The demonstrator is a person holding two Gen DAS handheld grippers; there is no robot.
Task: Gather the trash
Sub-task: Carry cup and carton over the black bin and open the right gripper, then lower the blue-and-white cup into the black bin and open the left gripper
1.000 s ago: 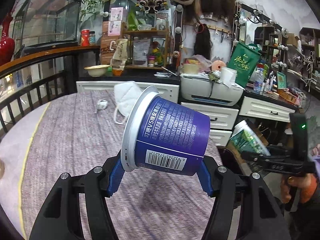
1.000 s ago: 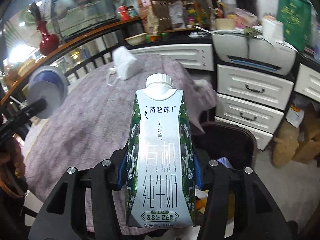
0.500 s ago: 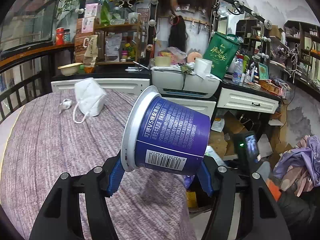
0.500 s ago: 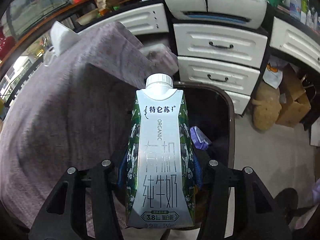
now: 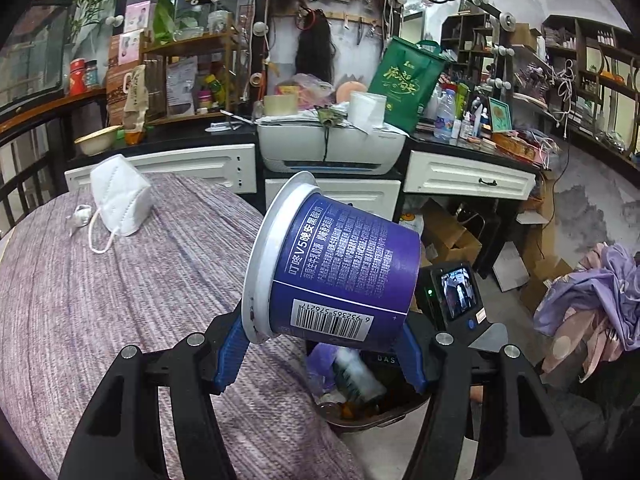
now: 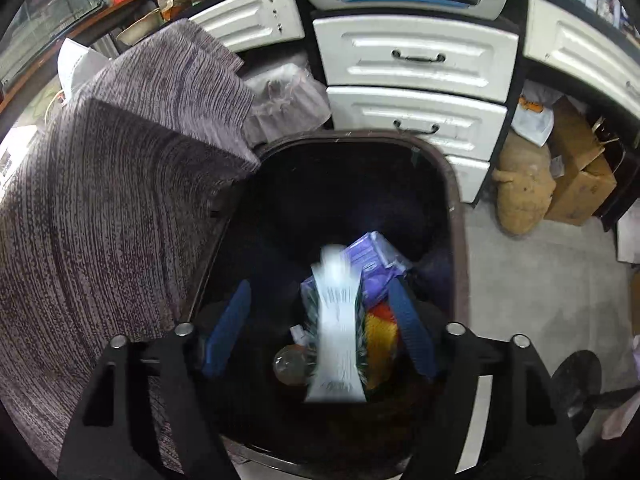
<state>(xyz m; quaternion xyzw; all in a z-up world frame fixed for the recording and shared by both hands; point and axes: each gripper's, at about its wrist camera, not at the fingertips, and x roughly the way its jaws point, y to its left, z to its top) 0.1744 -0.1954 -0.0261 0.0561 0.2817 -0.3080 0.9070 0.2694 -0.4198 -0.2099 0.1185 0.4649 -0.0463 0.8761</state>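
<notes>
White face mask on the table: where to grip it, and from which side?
Judging by its pose, come from above and pinch the folded ridge of the white face mask. It stands tented on the purple tablecloth, so the raised fold offers two flat faces for the pads; the ear loop is too thin and slack.

- A table (image 5: pixel 120 312) draped in a purple-grey woven cloth (image 6: pixel 104 208), which hangs over the edge nearest the bin.
- A white folded face mask (image 5: pixel 120 200) lies on the cloth near the table's far edge.
- A small white crumpled scrap (image 5: pixel 82 214) lies just beside the mask, toward the left edge.
- The floor (image 6: pixel 532 304) carries a dark trash bin (image 6: pixel 454 200) standing against the table's edge.
</notes>
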